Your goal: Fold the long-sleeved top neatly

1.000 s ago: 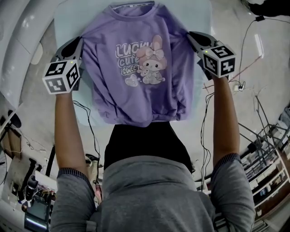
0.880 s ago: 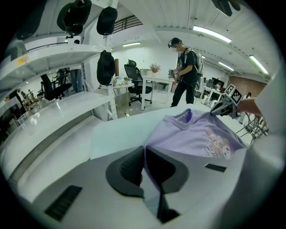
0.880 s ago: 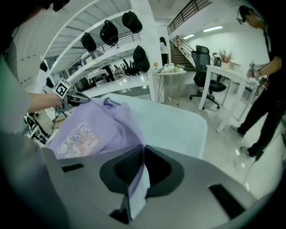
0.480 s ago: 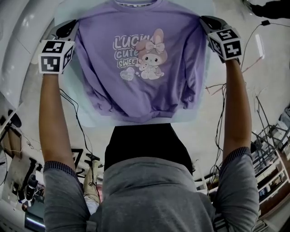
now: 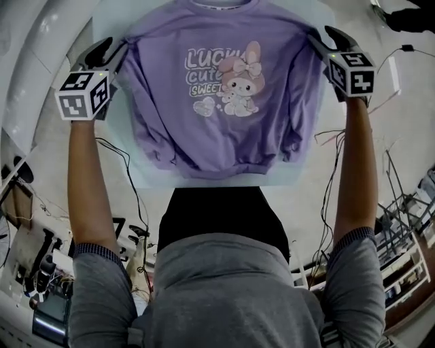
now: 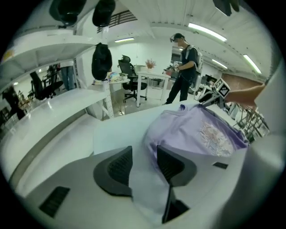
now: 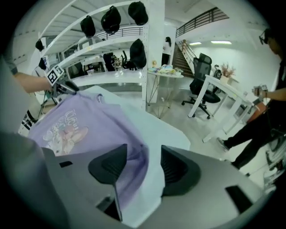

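Left claw (image 6: 144, 157) and right claw (image 7: 144, 162), just opening, straddle the top (image 5: 170, 115).

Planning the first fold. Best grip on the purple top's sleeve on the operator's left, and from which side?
Probably the cuff end of that sleeve, approached from the table's left edge, outward of the top. The sleeve lies along the body's side, rumpled near the hem, so fabric stands up to pinch there; the printed front lies flat.
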`<state>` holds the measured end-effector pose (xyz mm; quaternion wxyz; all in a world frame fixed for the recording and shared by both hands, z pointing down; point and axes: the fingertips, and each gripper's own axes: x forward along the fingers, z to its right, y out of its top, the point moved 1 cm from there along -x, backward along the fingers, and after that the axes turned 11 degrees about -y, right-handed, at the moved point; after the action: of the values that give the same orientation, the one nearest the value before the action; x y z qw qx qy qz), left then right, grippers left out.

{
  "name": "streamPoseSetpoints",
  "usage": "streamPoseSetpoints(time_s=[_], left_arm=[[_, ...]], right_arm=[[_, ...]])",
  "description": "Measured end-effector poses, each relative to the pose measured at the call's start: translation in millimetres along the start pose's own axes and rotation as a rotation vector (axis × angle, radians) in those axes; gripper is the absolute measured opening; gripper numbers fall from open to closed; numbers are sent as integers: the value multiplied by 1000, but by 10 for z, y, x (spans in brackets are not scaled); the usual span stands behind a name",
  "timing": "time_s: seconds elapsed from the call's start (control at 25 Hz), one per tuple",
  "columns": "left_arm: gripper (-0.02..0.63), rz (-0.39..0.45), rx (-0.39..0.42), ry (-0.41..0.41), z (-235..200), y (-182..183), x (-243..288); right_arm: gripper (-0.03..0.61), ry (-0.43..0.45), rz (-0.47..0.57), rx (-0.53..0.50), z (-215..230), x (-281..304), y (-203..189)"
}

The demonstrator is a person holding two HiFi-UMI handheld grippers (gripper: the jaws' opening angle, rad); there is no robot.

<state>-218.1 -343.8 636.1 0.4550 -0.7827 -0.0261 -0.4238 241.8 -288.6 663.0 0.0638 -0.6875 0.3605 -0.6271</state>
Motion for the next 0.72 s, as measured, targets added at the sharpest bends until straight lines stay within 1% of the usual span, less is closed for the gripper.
streamPoseSetpoints(time_s=[0.08, 0.2, 0.28, 0.36, 0.4, 0.44, 0.48, 0.52, 0.6, 0.64, 0.72], left_arm=[[195, 9, -72, -1, 99, -229, -164], [201, 15, -137, -5, 319, -506, -333], [207, 41, -176, -7, 455, -575, -417], [216, 72, -223, -13, 575, -612, -472], [220, 74, -244, -23, 646, -649, -469], [224, 58, -255, -34, 722, -708, -442], [224, 25, -249, -35, 786, -786, -402], [201, -18, -225, -20, 821, -864, -367], [56, -77, -155, 45, 792, -937, -364], [32, -82, -129, 76, 746, -924, -395], [27, -69, -108, 120, 624, -850, -486]], right_arm=[[256, 16, 15, 45, -109, -118, -23], [262, 20, 18, 60, -270, -251, -102], [262, 20, 14, 83, -346, -325, -179], [262, 23, 7, 134, -425, -390, -295], [262, 22, 4, 159, -465, -421, -361], [262, 20, 1, 179, -499, -451, -424], [261, 18, -1, 196, -526, -481, -478], [261, 16, -2, 211, -546, -508, -519], [259, 15, 2, 239, -566, -548, -570], [259, 13, 5, 248, -565, -560, -584], [259, 6, 10, 255, -534, -573, -605]])
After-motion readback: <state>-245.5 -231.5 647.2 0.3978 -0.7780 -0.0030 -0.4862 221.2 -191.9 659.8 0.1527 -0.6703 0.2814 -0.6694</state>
